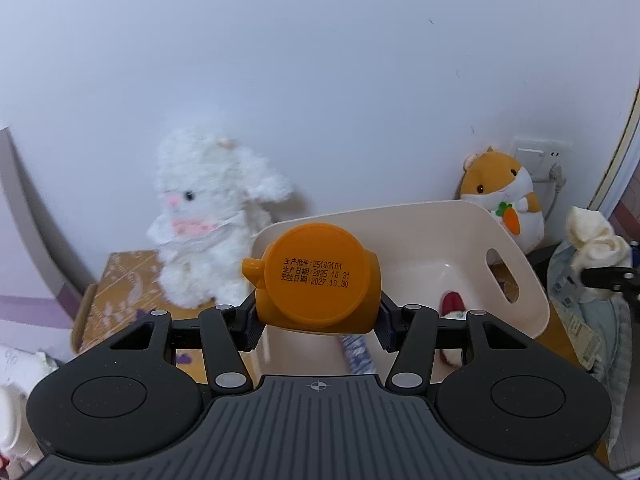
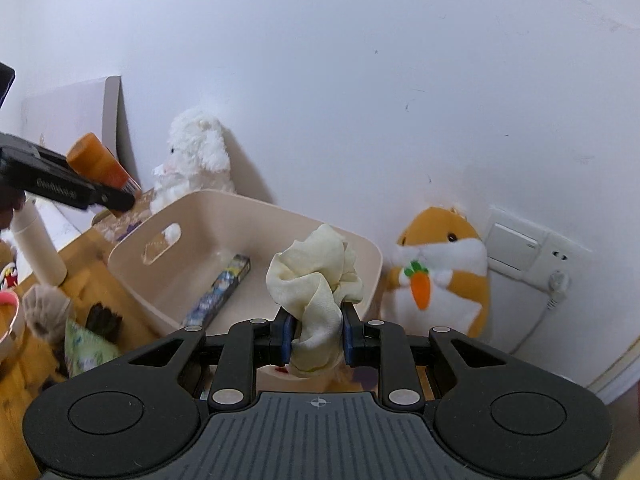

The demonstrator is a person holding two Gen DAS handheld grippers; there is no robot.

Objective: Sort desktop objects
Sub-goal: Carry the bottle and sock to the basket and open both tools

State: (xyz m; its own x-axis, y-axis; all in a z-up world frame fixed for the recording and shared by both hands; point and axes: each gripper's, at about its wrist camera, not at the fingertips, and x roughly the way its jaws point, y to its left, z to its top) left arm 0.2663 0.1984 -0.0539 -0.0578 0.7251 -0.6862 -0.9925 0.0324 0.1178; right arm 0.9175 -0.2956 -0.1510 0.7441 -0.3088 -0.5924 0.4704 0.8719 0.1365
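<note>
My left gripper [image 1: 318,326] is shut on an orange bottle [image 1: 316,276] with a printed date on its cap, held in the air at the left rim of a cream plastic bin [image 1: 516,256]. The bottle also shows in the right wrist view [image 2: 100,168]. My right gripper [image 2: 314,338] is shut on a crumpled pale yellow cloth [image 2: 316,276], held above the bin's [image 2: 152,280] near right corner. Inside the bin lies a long patterned stick package [image 2: 220,292].
A white plush lamb [image 1: 208,220] and an orange hamster plush [image 1: 504,196] stand against the white wall. A wall socket [image 2: 516,248] is behind the hamster. A cream tumbler [image 2: 38,244], a furry toy [image 2: 44,312] and a green packet [image 2: 86,344] lie on the wooden desk at left.
</note>
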